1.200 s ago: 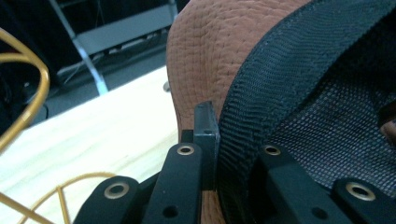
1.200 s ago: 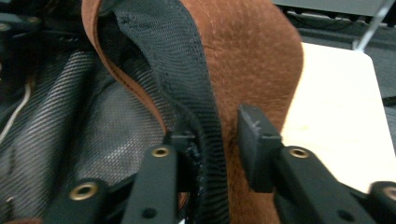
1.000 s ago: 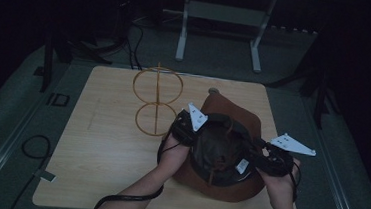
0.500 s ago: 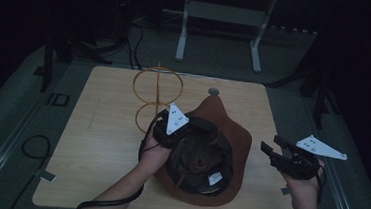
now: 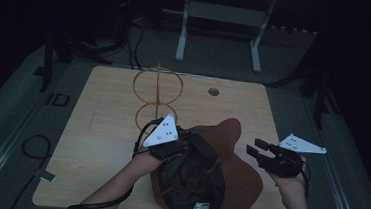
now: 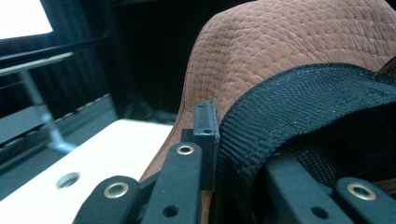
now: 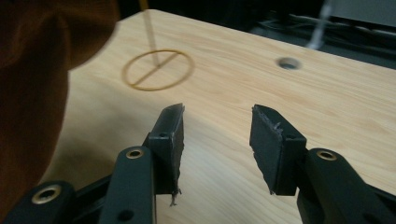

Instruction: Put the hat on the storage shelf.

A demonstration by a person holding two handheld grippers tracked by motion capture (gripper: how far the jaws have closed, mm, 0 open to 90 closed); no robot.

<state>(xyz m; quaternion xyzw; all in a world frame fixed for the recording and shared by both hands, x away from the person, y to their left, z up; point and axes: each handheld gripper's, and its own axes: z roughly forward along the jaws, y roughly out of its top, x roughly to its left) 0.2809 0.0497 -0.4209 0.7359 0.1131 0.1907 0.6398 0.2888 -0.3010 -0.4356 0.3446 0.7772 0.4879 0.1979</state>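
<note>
A brown suede hat (image 5: 241,185) lies crown-down at the table's near middle, its dark lining facing up. My left gripper (image 5: 196,144) holds it at the left rim. In the left gripper view the jaws (image 6: 212,154) are shut on the hat's black woven inner band (image 6: 299,102), with the brown hat (image 6: 289,42) rising behind. My right gripper (image 5: 253,147) hovers just right of the hat, apart from it. Its jaws (image 7: 217,135) stand open with nothing between them, over bare wood. A gold wire stand (image 5: 157,96) with two rings stands beyond the left gripper; its base ring (image 7: 159,69) lies ahead of the right jaws.
The wooden table (image 5: 101,128) has a round cable hole (image 5: 214,91) near its far edge, also visible as the hole (image 7: 288,63). A metal frame (image 5: 220,22) stands on the floor behind the table. A black cable (image 5: 32,147) lies on the floor at left.
My right gripper has let go of the hat and drawn away to the right, now open. My left gripper keeps its hold and has shifted the hat left and nearer.
</note>
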